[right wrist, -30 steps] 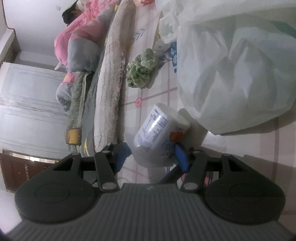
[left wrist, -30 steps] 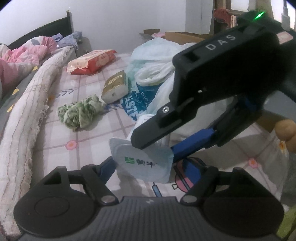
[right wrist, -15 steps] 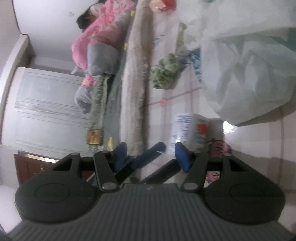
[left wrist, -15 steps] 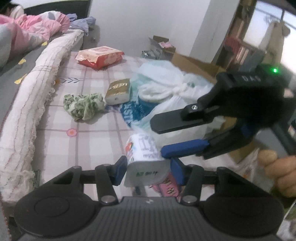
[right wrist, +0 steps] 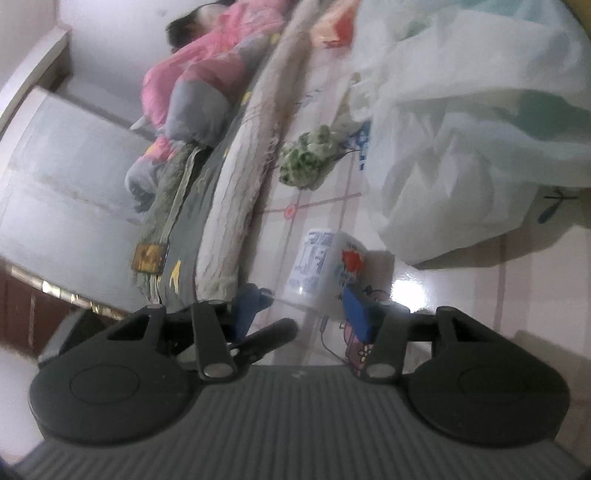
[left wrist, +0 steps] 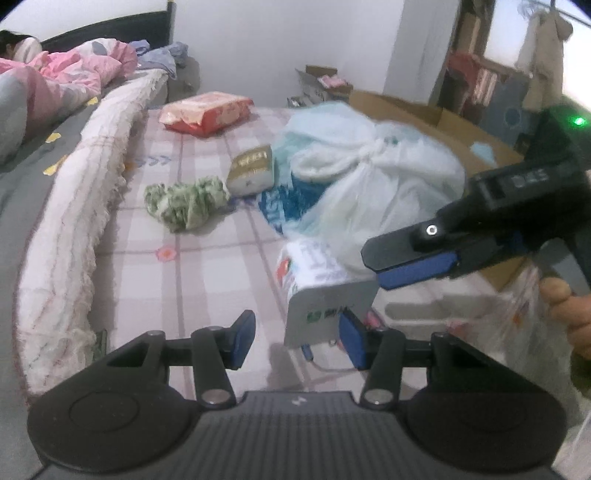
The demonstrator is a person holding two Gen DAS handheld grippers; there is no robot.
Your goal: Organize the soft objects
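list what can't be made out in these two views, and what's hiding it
- Milk pouch: left wrist view, logo text blurred; far end behind the right gripper.
- White plastic bag: both views, contents masked by its cloudy film.
- Left gripper: unclear whether its fingers press the pouch.
- Red packet: right wrist view, cut by the top edge.

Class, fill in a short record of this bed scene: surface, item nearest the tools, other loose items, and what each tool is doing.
Surface: checked bedsheet
Nearest item: white pouch, at the left tool's right pad
Other items: green cloth, tied plastic bag, red packet, gold tissue pack
Left tool: open, not gripping the pouch
Right tool: jaws closing, nothing clamped
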